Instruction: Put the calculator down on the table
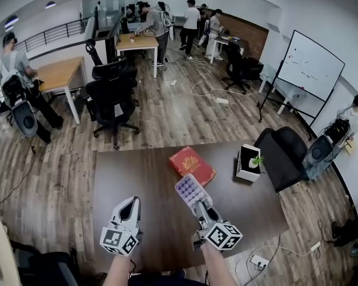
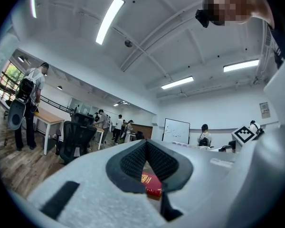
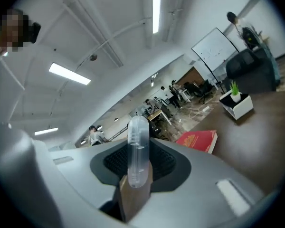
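Over on the left, my left gripper (image 1: 131,204) has its jaws closed together with nothing in them. It hangs above the near edge of the table (image 1: 137,171), well apart from the calculator (image 1: 191,190). It is not part of this job.

Next comes the calculator. My right gripper (image 1: 206,211) has its jaws closed tight on the near end of it. The rest sticks out past the jaws, with its long side pointing away from me and a bit to the left. Its keys face up toward my head. From the right gripper view I see only its thin edge (image 3: 137,146), straight ahead of the jaws. It looks to be held over the table, but I cannot tell if its far tip touches the top.

A little further on lies the red book (image 1: 192,164), just past the far tip of the calculator. So I think the move is straight down, not forward, or the tip could bump the book.

Far right sits the white plant box (image 1: 248,170), out of the way.
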### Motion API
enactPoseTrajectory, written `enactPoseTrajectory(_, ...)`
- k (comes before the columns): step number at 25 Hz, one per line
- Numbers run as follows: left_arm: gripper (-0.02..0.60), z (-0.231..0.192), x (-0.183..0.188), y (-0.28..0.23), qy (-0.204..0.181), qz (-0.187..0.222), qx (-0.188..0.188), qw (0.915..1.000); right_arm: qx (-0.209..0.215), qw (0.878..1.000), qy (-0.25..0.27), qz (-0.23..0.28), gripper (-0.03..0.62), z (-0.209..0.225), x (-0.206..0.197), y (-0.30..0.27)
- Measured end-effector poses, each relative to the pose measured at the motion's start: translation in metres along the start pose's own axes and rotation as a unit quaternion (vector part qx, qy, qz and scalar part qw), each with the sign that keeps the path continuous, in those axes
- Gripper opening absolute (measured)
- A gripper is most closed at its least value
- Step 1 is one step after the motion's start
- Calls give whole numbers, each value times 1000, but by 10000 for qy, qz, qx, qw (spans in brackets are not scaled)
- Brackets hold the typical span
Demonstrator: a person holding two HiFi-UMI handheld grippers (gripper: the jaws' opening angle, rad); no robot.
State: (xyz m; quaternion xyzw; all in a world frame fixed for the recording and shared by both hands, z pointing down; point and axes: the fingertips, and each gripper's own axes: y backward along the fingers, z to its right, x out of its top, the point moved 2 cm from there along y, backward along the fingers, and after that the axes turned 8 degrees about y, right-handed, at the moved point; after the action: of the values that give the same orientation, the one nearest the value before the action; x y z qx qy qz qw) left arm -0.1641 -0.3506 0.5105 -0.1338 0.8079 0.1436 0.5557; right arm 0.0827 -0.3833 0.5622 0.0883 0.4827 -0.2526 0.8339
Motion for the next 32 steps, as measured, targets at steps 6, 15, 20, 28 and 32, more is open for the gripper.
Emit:
enactPoseTrajectory(6, -5, 1, 1, -4, -36, -8, -44, 10000, 113, 9585, -2781, 623, 114, 24, -16, -1)
enactPoseTrajectory(15, -5, 2, 3, -8, -131, 18, -14, 9999, -274, 8700, -4769, 1220, 114, 46, -53, -2)
enactPoseTrajectory(20, -5, 3, -3, -9, -132, -38, -53, 9999, -464, 8713, -4738, 1194, 114, 55, -65, -7)
enactPoseTrajectory(28, -5, 2, -6, -13, -33, 15, -61, 10000, -963, 8706, -4723, 991, 114, 92, -125, -28)
enactPoseTrajectory(32, -6, 3, -8, -17, -21, -27, -83, 10000, -1283, 8691, -4687, 929, 114, 118, -164, -38)
